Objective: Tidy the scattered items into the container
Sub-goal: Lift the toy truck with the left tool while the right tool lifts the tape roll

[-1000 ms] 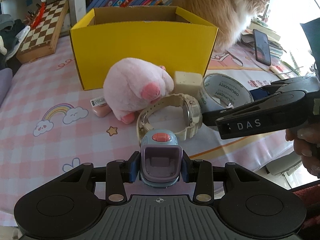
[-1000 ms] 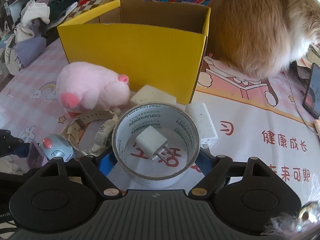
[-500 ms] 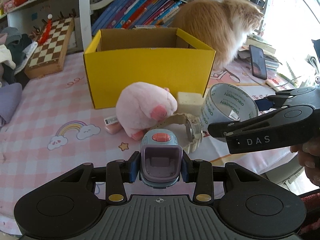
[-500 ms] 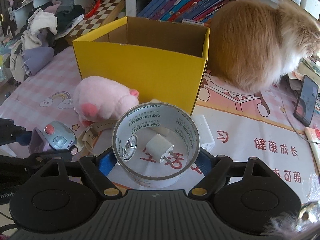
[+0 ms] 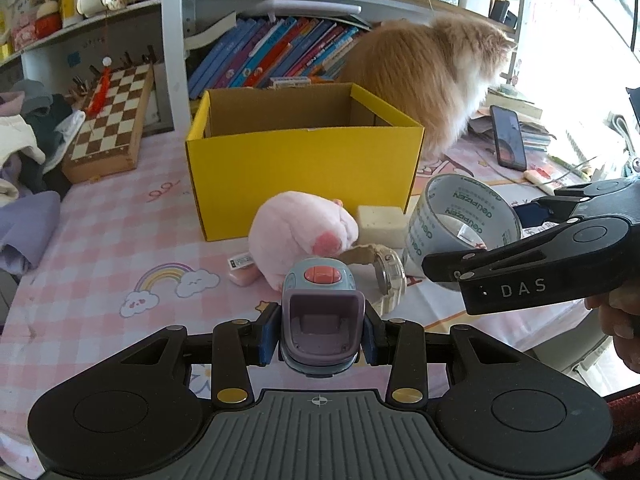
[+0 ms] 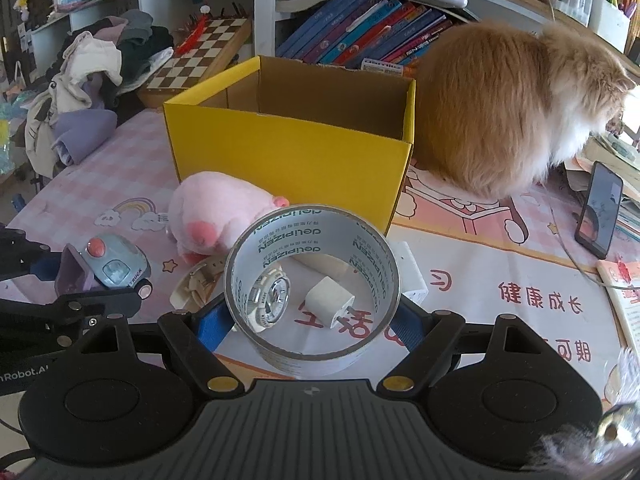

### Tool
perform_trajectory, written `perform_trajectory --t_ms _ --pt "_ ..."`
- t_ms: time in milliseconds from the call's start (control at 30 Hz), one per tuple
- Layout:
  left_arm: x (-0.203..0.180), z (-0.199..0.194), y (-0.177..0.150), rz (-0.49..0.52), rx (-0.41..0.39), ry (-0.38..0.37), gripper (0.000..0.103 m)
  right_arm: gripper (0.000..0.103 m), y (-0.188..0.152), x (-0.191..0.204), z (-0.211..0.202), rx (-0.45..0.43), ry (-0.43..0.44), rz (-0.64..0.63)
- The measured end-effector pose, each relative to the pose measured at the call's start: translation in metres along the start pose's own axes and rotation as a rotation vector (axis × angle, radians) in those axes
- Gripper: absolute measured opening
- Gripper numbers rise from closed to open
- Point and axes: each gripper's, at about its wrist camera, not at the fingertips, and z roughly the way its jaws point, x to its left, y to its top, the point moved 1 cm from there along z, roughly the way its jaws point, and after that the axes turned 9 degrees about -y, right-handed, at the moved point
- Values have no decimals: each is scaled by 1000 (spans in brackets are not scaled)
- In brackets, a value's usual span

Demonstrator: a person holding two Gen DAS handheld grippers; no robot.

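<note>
**Inspector A:** Left gripper [image 5: 322, 330] is clamped on a toy truck [image 5: 320, 320]; right gripper [image 6: 308, 320] is clamped on a roll of tape [image 6: 312, 292]. Both loads are held off the worktop [image 5: 100, 240], short of the yellow box [image 5: 304, 176] ahead.

**Inspector B:** Risks?

**Inspector A:** The two grippers sit close side by side and could knock together over the box opening. A cat [image 6: 508, 108] sits just beside the box on the right gripper's far side and may be startled. The tape is pinched across its hollow ring, so it could pivot and slip.

**Inspector B:** Change from earlier?

**Inspector A:** Both grippers have risen; the box interior now shows. The plush pig [image 5: 304, 228], wristwatch [image 5: 384, 276] and charger plug [image 6: 330, 304] lie as before.
</note>
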Motion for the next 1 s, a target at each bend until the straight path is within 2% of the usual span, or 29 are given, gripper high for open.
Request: perform_trajectory --t_ms 567,1000 --pt "3 -28 -1 41 -45 -6 39 81 -8 13 -30 -33 -11 13" --pt "0 -31 25 82 -104 -30 39 81 9 5 -40 -75 -14 10"
